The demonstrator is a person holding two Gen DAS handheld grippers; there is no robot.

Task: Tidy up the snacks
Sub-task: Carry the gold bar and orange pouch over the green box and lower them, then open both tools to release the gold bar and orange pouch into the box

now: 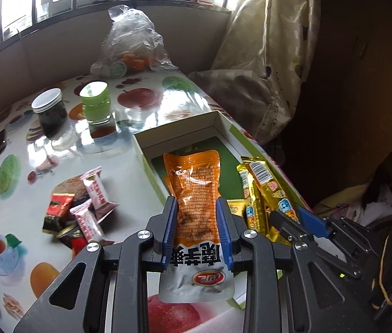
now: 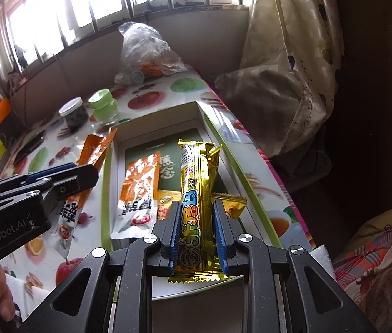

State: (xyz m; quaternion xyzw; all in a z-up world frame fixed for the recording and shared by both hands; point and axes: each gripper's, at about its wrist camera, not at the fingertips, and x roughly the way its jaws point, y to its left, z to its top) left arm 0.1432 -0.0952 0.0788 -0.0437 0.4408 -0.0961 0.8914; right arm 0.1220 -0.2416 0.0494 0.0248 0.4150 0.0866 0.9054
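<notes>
Orange pouch [image 1: 196, 194] clamped in left claw [image 1: 197, 222]

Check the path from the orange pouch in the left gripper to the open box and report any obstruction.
Nothing visible blocks it. The orange pouch, clamped in the left gripper, hangs at the open box rim; another orange pouch and gold snacks already lie inside, leaving bare floor.

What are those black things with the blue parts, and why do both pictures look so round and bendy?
Those are tongs that a person holds, one in each hand. A small round-eyed camera sits on each, so each picture looks along its own tongs. The left tongs pinch an orange snack pouch. The right tongs pinch a gold candy stick over an open box on the fruit-pattern table. Another orange pouch already lies in the box. Small wrapped snacks, two jars and a plastic bag wait on the table.
</notes>
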